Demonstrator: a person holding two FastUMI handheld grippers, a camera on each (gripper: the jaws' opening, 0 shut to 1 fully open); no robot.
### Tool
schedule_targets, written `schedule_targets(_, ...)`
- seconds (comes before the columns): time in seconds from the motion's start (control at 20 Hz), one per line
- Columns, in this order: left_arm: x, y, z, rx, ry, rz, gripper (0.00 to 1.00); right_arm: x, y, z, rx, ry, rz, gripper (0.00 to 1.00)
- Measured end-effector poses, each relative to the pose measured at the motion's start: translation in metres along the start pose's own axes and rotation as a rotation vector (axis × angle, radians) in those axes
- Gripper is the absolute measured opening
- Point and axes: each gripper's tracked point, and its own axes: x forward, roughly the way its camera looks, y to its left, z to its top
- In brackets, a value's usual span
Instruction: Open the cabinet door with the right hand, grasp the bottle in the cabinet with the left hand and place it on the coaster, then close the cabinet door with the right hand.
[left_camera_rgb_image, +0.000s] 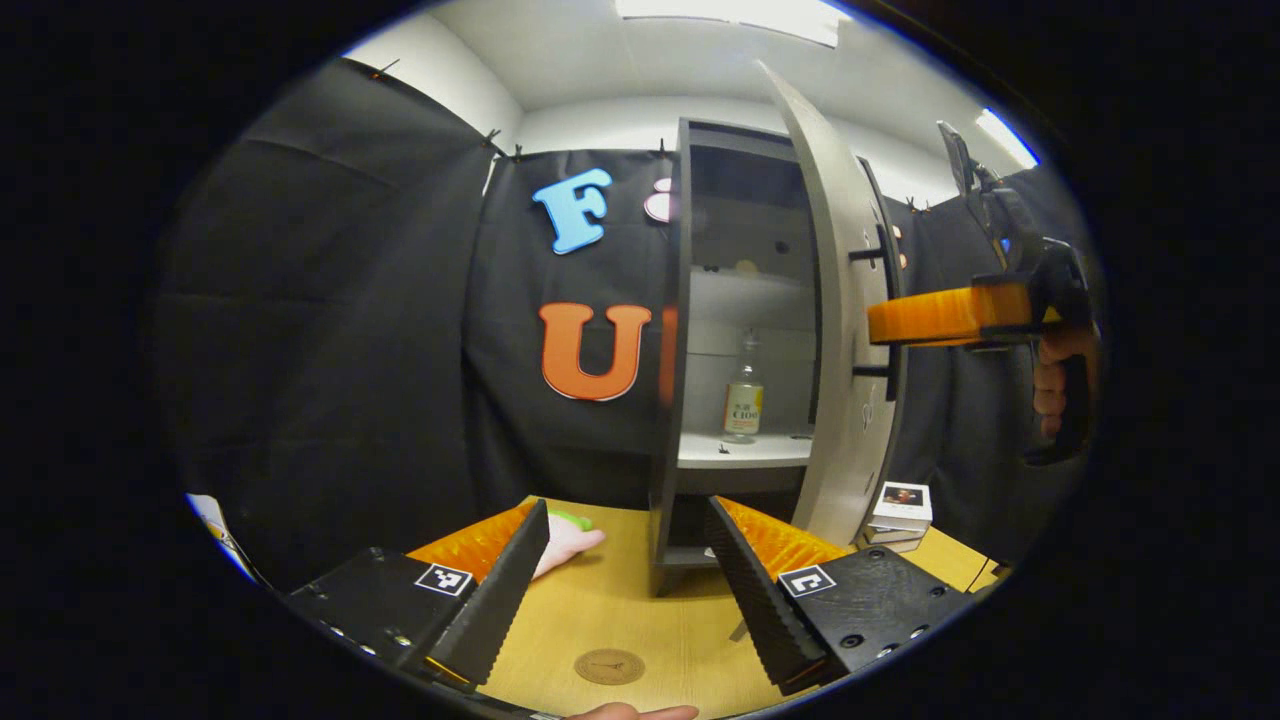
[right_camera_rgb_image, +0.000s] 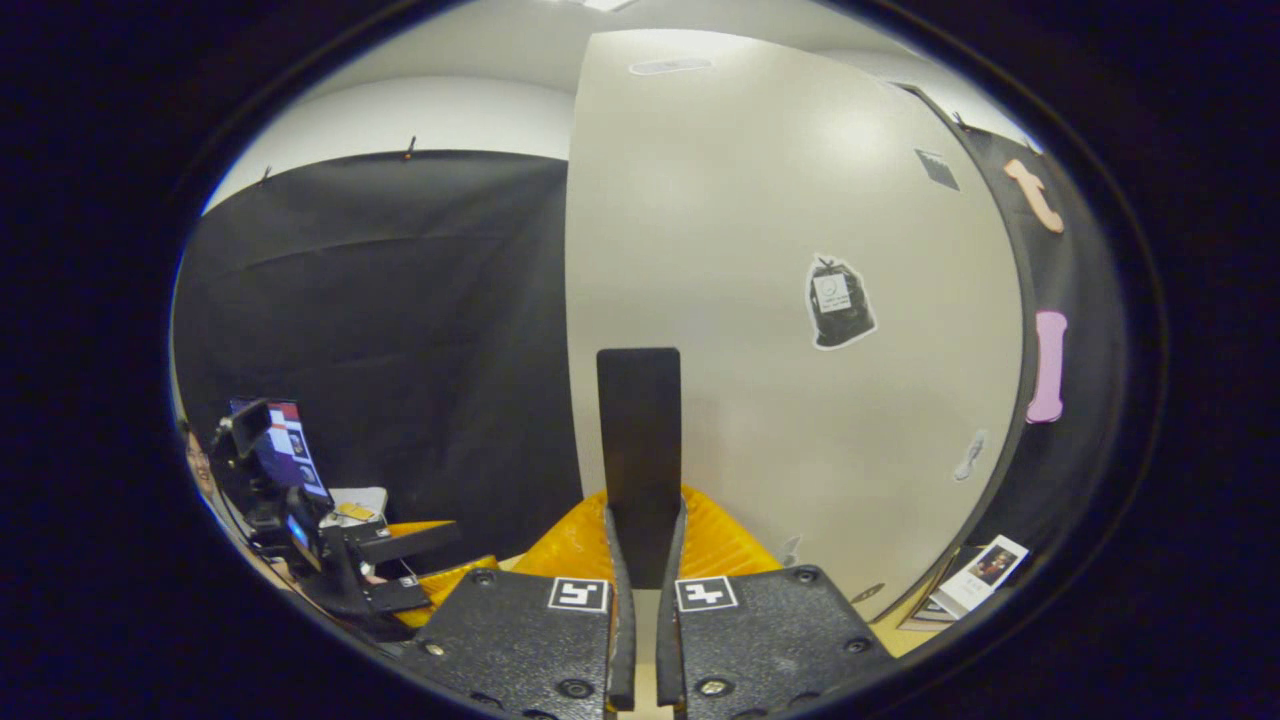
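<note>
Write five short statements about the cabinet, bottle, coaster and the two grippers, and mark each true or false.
1. The cabinet door is open. True.
2. The bottle stands on the coaster. False: it stands upright on a shelf inside the cabinet; the coaster lies bare on the table.
3. The left gripper is shut on the bottle. False: its fingers are spread apart, short of the cabinet.
4. The right gripper is closed on the door's handle. True: both fingers press the dark bar.
5. The bottle lies on its side. False: it is upright.
</note>
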Motion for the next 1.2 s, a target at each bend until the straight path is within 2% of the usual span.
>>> schedule_targets(0.4, 0.070, -0.046, -0.004, -0.047, 0.033, -0.107, 0.95, -0.049, -0.012, -0.007, 0.015, 0.032, -0.153, 0.11)
schedule_targets(0.55, 0.107, -0.068, 0.013, -0.017, 0.019, -0.155, 0.95, -0.064, -0.019, -0.009, 0.050, 0.027, -0.218, 0.11)
schedule_targets(0.7, 0.151, -0.097, 0.037, 0.024, -0.025, -0.198, 0.95, -0.088, -0.028, -0.015, 0.090, -0.001, -0.316, 0.11)
schedule_targets(0.9, 0.212, -0.138, 0.060, 0.042, -0.060, -0.212, 0.95, -0.130, -0.031, -0.022, 0.205, -0.046, -0.464, 0.10)
schedule_targets(1.0, 0.245, -0.149, 0.060, 0.041, -0.043, -0.197, 0.95, -0.140, -0.038, -0.017, 0.245, -0.063, -0.529, 0.09)
schedule_targets(1.1, 0.274, -0.148, 0.059, 0.040, -0.030, -0.156, 0.95, -0.152, -0.051, -0.014, 0.206, -0.046, -0.578, 0.08)
schedule_targets(1.2, 0.299, -0.146, 0.061, 0.025, -0.023, -0.130, 0.96, -0.164, -0.056, -0.013, 0.119, 0.007, -0.632, 0.08)
